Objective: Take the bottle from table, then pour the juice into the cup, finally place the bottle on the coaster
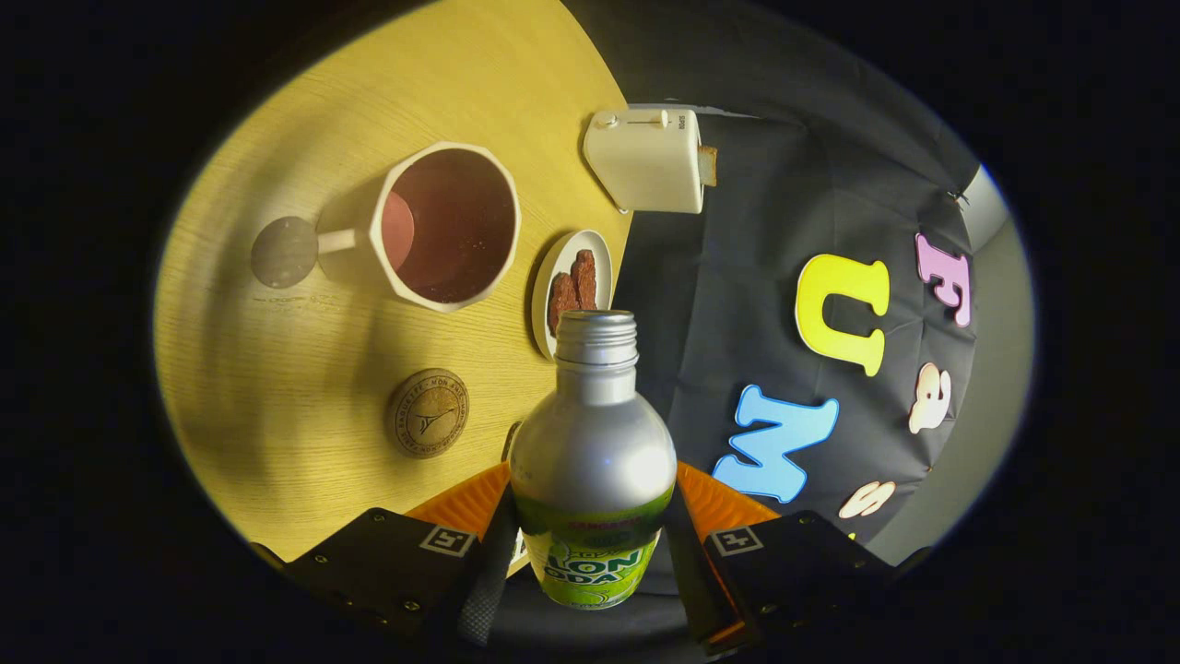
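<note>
Your gripper (592, 544) is clamped on the bottle (592, 461): both fingers press its lower body, one on each side, over the green label band. The bottle sits between the fingers with its silver shoulder and neck running straight ahead of them. Threaded mouth uncapped, open end pointing forward.

The whole scene is rolled in your view, so the wooden table (304, 304) stands off to the left of the fingers rather than under them, and the bottle looks lifted clear of it.

Just ahead and left of the left finger: a round cork coaster (427, 412) with a stamped design, flat on the table, nothing on it.

Beyond the bottle's mouth, close past the rim: a small white plate (564, 293) carrying brown pieces of food (573, 286).

Further out and left of the plate: the white faceted cup (449, 224), dark red-brown inside, mouth turned toward you. You cannot tell from here whether it holds liquid. Its handle points away from the plate, toward a small grey disc (284, 252) on the table.

Farthest out, beyond the plate: a white toaster (648, 159) at the table's edge, a slice of bread (708, 165) sticking out of it.
</note>
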A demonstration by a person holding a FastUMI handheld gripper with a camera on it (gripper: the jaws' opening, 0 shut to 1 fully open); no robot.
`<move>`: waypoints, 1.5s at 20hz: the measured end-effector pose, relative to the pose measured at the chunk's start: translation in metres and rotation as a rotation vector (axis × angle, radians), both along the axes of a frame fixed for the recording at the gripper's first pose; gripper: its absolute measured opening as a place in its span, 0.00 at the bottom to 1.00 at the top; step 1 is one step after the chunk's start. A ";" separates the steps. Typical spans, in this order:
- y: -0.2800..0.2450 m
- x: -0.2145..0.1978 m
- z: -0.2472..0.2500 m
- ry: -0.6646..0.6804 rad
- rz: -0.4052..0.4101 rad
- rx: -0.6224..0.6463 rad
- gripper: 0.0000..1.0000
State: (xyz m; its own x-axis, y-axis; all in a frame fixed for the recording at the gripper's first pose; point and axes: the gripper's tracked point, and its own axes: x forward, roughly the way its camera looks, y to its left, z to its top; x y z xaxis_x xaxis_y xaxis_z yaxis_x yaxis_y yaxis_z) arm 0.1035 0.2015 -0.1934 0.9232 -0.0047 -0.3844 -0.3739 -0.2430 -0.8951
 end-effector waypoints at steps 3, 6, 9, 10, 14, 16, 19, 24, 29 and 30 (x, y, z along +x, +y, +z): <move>0.000 0.000 -0.001 0.009 0.009 -0.015 0.77; 0.000 0.001 0.000 0.015 0.025 -0.040 0.77; 0.002 0.004 0.001 0.012 0.039 -0.057 0.77; 0.001 0.004 0.001 0.013 0.041 -0.060 0.77; 0.000 0.005 0.003 0.013 0.045 -0.074 0.77; -0.001 0.008 0.005 0.007 0.053 -0.083 0.77; -0.004 0.010 0.009 0.000 0.061 -0.093 0.77; -0.005 0.013 0.016 -0.011 0.074 -0.112 0.77; -0.003 0.014 0.018 -0.021 0.090 -0.124 0.77; -0.004 0.013 0.019 -0.022 0.095 -0.129 0.77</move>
State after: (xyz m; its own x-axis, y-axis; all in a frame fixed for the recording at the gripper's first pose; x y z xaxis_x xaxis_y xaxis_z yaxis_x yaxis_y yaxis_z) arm 0.1168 0.1978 -0.1743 0.9301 0.0346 -0.3656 -0.3243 -0.3898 -0.8619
